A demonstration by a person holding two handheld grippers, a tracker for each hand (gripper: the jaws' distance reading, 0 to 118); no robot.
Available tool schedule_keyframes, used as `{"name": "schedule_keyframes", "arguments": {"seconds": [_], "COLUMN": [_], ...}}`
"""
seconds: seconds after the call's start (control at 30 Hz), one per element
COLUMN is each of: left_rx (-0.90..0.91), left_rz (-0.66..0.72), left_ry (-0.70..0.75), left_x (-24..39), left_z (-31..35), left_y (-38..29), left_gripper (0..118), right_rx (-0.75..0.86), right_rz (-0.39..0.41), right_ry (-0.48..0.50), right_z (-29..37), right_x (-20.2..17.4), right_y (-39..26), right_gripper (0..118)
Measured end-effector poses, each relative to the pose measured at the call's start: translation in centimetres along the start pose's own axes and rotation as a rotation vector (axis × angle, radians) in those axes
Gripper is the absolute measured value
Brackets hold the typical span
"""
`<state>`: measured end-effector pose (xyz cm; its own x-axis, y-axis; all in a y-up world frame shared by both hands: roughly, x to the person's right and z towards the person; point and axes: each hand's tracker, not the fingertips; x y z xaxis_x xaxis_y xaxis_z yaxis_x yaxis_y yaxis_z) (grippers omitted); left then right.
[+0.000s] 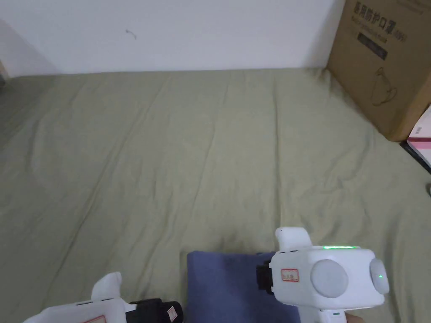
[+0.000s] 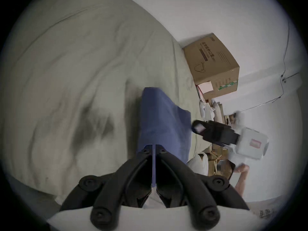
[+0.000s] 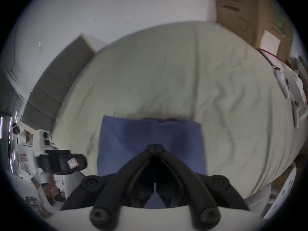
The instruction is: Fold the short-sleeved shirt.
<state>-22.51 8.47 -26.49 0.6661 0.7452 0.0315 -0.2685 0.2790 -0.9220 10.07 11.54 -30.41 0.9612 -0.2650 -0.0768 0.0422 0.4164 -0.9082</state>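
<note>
Bed sheet (image 1: 168,147): pale olive-green, creased, spread across almost the whole head view up to the white wall (image 1: 189,33); in the right gripper view it runs wide behind the folded cloth (image 3: 166,68).
Cardboard box (image 1: 379,63): brown, printed, standing at the far right corner of the sheet against the wall; in the left gripper view it sits past the far edge of the bed (image 2: 215,63).
Shirt (image 1: 223,286): blue, lying flat on the sheet at the near edge, folded into a neat rectangle with straight sides; the right gripper view shows its full width (image 3: 126,143), with a small dip in the middle of the far edge. In the left gripper view it stretches away from the jaws as a long blue strip (image 2: 160,118).
Right gripper (image 1: 263,277): white body with a green light, black jaws reaching over the right part of the shirt. In its own view the two jaws meet at the tips (image 3: 155,147) above the blue cloth; I cannot tell whether they pinch any fabric.
Left gripper (image 1: 179,312): low at the bottom edge, just left of the shirt's left side. In its own view (image 2: 153,145) the jaws stand nearly together with a thin slit between them, blue cloth showing through; whether cloth is pinched there I cannot tell.
Pink-and-white item (image 1: 421,145): beside the box at the right edge.
</note>
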Motion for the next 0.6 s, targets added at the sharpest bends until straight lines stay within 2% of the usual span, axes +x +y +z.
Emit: {"name": "schedule_keyframes", "arguments": {"seconds": [0.1,0.2,0.23,0.27,0.33,0.37,0.4,0.43,0.5,0.6], "left_rx": [0.012,0.031,0.035,0.024,-0.010,-0.043,-0.059,-0.048,-0.014,-0.086], "left_rz": [0.014,0.023,0.013,0.006,0.018,0.023,0.027,0.028,0.019,0.110], "left_ry": [0.012,-0.043,-0.066,-0.081,-0.103,-0.104,-0.097,-0.101,-0.137,-0.170], "left_x": [-0.8,-1.5,-1.5,-1.4,-1.3,-1.0,-1.0,-1.0,-1.2,-1.9], "left_z": [0.0,-0.4,-0.5,-0.8,-2.0,-2.7,-3.5,-4.0,-4.7,-6.7], "left_y": [-0.5,-0.5,-0.5,-0.3,0.4,0.6,0.7,0.7,0.9,1.6], "left_gripper": [4,14,26,45,101,107,107,118,117,117], "right_rx": [-0.078,-0.052,-0.057,-0.060,-0.062,-0.058,-0.054,-0.052,-0.051,-0.052], "right_rz": [0.079,0.025,0.023,0.026,0.011,-0.011,-0.029,-0.036,-0.034,-0.027], "right_ry": [-0.086,-0.058,-0.046,-0.037,-0.009,0.000,0.007,0.010,0.014,0.016], "right_z": [-4.1,-3.5,-3.4,-3.5,-3.4,-3.4,-3.4,-3.3,-3.3,-3.3], "right_x": [-0.5,-0.2,0.2,0.4,1.0,1.2,1.4,1.4,1.4,1.4], "right_y": [-0.9,-0.7,-0.3,-0.2,-0.4,-0.4,-0.4,-0.6,-0.6,-0.6], "right_gripper": [0,0,0,0,0,0,0,0,0,0]}}
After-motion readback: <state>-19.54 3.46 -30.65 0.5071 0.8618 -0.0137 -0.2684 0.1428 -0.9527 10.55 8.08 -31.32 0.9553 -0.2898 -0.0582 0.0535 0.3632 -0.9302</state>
